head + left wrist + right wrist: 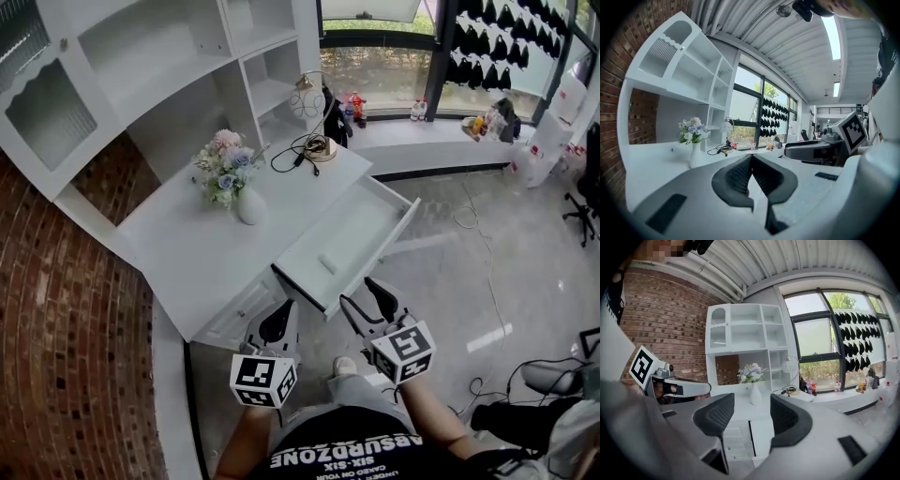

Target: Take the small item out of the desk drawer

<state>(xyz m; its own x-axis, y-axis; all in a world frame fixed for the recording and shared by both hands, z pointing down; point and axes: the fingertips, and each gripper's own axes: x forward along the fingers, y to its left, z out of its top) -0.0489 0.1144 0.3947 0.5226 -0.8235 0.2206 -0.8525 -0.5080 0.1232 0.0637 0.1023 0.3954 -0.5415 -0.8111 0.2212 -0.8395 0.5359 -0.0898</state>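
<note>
Small item [326, 263]: white, oblong, lying flat on the floor of the open desk drawer [380, 246], in the half of the drawer nearer the person, apart from the drawer walls; too small to name more exactly. Drawer: white, shallow, pulled well out from the front of the white desk [192, 253], nothing else seen inside. Right gripper [359, 292]: held just short of the drawer's front corner, not touching it, pointing toward the desk; its jaws stand wide apart and empty, with the desk front and the vase showing through the gap in the right gripper view [751, 401]. Left gripper [281, 307]: beside the right one, near the desk's front edge, jaw tips brought together with nothing gripped between them, as the left gripper view [751, 157] shows. Desk top: white vase of pale artificial flowers [230, 180] standing upright toward the back; a black cable [298, 152] looped at the far end next to a lamp with a round wire shade [307, 98]. Above the desk: white hutch shelving [150, 47], compartments open. Surroundings: red brick wall [56, 337] to the left, window sill [441, 131] with small bottles beyond the desk, glossy grey floor [487, 281] with a loose white cord [469, 220].
</note>
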